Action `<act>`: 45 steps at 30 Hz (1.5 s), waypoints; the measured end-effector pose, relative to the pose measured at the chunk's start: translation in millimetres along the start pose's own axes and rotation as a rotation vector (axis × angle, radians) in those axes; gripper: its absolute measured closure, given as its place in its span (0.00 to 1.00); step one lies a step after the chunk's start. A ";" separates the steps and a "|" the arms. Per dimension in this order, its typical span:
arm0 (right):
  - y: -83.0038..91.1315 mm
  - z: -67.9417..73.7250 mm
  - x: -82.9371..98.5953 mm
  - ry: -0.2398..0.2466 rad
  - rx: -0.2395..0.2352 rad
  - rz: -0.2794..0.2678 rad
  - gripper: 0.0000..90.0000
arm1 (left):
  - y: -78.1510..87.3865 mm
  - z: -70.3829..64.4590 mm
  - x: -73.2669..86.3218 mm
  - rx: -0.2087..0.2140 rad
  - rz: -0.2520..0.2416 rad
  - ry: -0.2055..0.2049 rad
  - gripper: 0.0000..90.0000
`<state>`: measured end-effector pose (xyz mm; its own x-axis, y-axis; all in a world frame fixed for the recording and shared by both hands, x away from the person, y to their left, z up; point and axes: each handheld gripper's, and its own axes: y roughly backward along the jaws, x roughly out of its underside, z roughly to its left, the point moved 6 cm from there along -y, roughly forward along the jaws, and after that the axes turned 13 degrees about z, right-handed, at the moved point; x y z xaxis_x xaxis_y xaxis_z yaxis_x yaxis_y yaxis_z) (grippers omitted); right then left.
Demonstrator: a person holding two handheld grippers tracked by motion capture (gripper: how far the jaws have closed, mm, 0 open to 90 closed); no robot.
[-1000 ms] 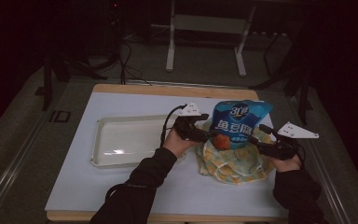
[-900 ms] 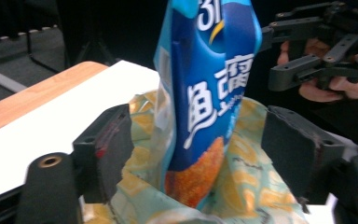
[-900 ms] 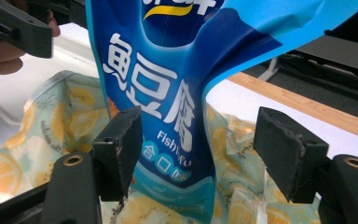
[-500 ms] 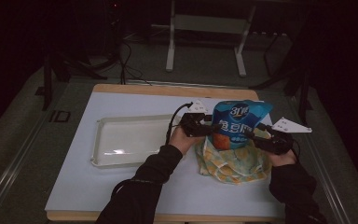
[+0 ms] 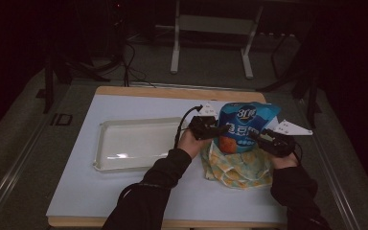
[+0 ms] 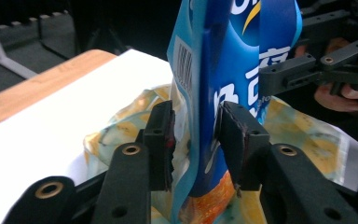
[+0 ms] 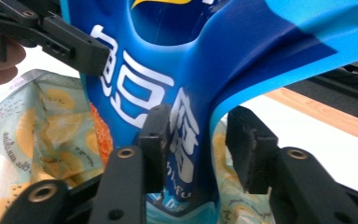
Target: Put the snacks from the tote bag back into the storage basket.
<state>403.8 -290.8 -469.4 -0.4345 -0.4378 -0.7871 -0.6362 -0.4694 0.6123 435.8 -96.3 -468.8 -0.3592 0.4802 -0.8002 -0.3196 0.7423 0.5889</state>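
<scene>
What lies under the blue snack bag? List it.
Under the blue snack bag, held upright between both grippers, lies a yellow citrus-print pouch flat on the white table. The bag's base and the grippers hide the pouch's far part.
</scene>
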 end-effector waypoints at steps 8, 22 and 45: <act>-1.9 4.0 -2.4 0.012 0.013 0.001 0.86 | -2.8 -2.1 -2.5 -0.015 0.016 -0.001 0.87; -0.7 8.1 -6.4 -0.032 -0.009 -0.005 0.98 | -0.6 -5.3 -3.8 -0.043 0.037 0.039 0.97; 38.4 7.8 -48.8 0.017 0.030 -0.067 0.99 | 33.8 -14.8 -46.1 -0.049 -0.018 0.014 0.98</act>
<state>395.6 -281.5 -408.1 -0.3794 -0.4196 -0.8246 -0.6823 -0.4750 0.5557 428.6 -100.2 -410.3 -0.3653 0.4601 -0.8092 -0.3686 0.7268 0.5796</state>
